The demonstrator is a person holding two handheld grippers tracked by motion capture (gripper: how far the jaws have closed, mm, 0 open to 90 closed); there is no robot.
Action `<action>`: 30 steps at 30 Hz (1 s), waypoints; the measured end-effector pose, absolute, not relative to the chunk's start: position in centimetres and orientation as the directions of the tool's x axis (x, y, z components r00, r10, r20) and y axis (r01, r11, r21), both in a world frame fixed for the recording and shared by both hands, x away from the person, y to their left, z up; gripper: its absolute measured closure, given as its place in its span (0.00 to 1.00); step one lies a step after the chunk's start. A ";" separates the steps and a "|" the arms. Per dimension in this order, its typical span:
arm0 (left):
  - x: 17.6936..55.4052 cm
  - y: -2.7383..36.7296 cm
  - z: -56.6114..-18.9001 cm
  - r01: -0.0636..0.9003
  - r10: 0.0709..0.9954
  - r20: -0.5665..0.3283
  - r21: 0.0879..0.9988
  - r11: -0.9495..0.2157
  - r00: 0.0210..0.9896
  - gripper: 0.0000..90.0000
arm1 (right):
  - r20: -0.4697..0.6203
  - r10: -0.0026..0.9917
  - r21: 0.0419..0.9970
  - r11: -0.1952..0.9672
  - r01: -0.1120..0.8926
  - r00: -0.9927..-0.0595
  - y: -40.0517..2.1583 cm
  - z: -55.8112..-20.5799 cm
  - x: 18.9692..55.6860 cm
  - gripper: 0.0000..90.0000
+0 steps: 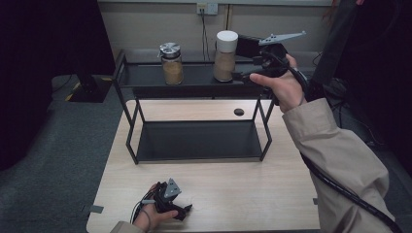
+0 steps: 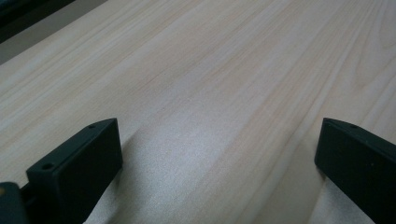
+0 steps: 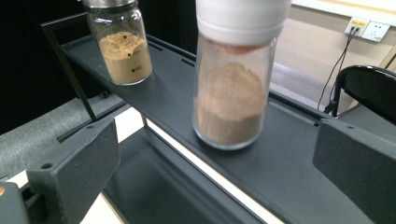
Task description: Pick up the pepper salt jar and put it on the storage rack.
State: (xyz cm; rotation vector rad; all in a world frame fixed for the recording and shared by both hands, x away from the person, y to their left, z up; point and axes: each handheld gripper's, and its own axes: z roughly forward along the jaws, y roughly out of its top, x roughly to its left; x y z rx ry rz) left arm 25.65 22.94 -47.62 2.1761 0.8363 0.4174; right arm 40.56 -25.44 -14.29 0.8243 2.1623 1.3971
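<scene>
Wide-open right gripper (image 3: 219, 172) jaws are held empty before the white-capped jar (image 3: 233, 79), standing right of the metal-lidded jar (image 3: 120, 44) on the shelf (image 3: 299, 177); its smooth, breakable glass is best clasped mid-body.

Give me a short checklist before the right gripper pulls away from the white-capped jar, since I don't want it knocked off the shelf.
1. Right gripper jaws open, pads clear of the white-capped jar: ok.
2. White-capped jar upright on the top shelf: ok.
3. Jar set back from the shelf's front edge: cannot tell; in the right gripper view it stands fairly near that edge.
4. Metal-lidded jar upright and apart from the white-capped one: ok.
5. Left gripper low at the near end of the table, jaws open with nothing between them, out of the way: ok.
6. Right gripper's cable free of the rack: ok in the high view, as it trails along the sleeve.
</scene>
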 end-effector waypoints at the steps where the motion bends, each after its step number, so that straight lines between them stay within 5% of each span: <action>1: 25.6 22.9 -47.6 0.434 0.680 0.031 0.748 -0.502 0.733 0.00 | -0.040 0.682 0.917 0.316 0.245 -0.731 -25.7 -14.5 40.3 0.00; 30: 25.6 22.8 -47.7 0.436 0.685 0.031 0.751 -0.497 0.728 0.00 | -0.033 0.635 0.911 0.336 0.237 -0.772 -30.3 -22.8 36.5 0.00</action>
